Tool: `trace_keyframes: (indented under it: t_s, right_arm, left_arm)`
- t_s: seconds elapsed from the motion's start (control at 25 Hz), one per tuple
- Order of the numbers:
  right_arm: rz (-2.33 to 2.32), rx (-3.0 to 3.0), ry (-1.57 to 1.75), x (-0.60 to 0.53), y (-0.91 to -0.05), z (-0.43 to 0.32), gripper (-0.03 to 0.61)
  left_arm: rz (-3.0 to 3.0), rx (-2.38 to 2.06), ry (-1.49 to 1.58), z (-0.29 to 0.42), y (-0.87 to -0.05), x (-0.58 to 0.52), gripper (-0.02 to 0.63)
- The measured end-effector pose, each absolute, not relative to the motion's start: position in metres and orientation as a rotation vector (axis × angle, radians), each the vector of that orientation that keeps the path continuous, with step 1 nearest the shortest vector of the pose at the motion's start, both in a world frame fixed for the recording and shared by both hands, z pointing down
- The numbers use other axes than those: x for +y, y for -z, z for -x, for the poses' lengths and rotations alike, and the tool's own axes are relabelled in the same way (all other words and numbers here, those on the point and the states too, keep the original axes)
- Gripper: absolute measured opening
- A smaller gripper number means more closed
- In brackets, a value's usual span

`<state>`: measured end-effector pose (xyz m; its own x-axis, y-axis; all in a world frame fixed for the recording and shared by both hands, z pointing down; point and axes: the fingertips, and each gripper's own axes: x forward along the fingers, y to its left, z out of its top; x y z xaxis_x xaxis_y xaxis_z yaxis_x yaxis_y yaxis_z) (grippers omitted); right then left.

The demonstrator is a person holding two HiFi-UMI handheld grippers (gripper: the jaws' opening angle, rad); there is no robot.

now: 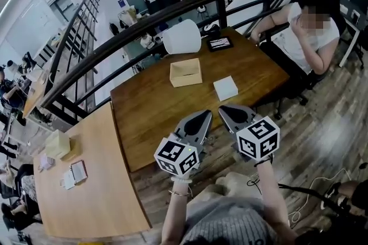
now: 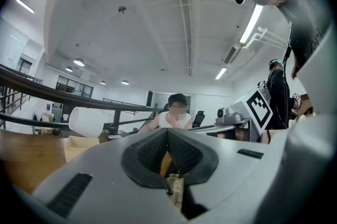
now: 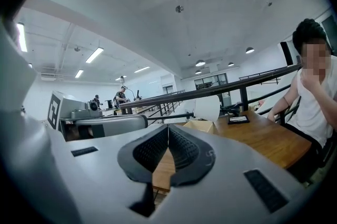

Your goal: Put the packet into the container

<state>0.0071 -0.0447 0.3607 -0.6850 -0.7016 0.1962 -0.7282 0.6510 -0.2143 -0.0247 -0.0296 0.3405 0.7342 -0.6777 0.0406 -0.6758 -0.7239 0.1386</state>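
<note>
The packet (image 1: 225, 88) lies flat on the wooden table (image 1: 144, 117), a small white square, near the container (image 1: 186, 72) on its right side and apart from it, with bare wood between them. The container is a shallow open-topped wooden box standing level, mouth up, so I judge the packet can simply be lowered in from above once it is lifted. Nothing rests on the packet or crowds its edges, which leaves it free for a pinch from the side facing me. My right gripper (image 1: 223, 108) hangs over the table's near edge, just short of the packet, its jaws pressed together on nothing. My left gripper (image 1: 206, 115) sits close beside it, pointing the same way, its jaws likewise closed and empty. The right one is nearer the packet, so it seems the natural one to use, and it would need to spread its jaws first. Beyond the container lie a white cylinder (image 1: 181, 37) and a dark flat device (image 1: 219, 43), well clear of the work. A person (image 1: 307, 31) sits at the table's far right corner.
</note>
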Motion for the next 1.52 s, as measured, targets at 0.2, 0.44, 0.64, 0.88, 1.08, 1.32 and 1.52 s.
trace_keyframes:
  t_s: [0.2,0.44,0.64,0.88,1.08,1.32,1.52]
  right_arm:
    - [-1.21,-2.741,-0.459,-0.054,-0.367,-0.023,0.012]
    - [-1.144,-2.705,-0.486,-0.066,-0.375,-0.033,0.012]
    - [-1.074,-2.693,-0.503,-0.082,-0.385,-0.037,0.012]
    - [-1.029,-2.683,-0.543,-0.095,-0.405,-0.04,0.012]
    - [-0.993,-2.657,-0.583,-0.106,-0.431,-0.038,0.012]
    - [-1.033,-2.607,-0.6,-0.129,-0.458,-0.04,0.012]
    - [-1.072,-2.549,-0.596,-0.147,-0.482,-0.058,0.014]
  left_arm:
    - [-2.756,-1.096,0.001,0.016,-0.35,-0.038,0.005]
    - [-2.708,-1.12,-0.004,0.005,-0.356,-0.046,0.005]
    - [-2.679,-1.146,-0.02,-0.004,-0.363,-0.062,0.006]
    - [-2.66,-1.141,-0.065,-0.011,-0.381,-0.075,0.005]
    - [-2.633,-1.121,-0.111,-0.008,-0.407,-0.086,0.005]
    - [-2.626,-1.076,-0.152,-0.008,-0.437,-0.103,0.005]
    - [-2.623,-1.04,-0.181,-0.01,-0.459,-0.115,0.005]
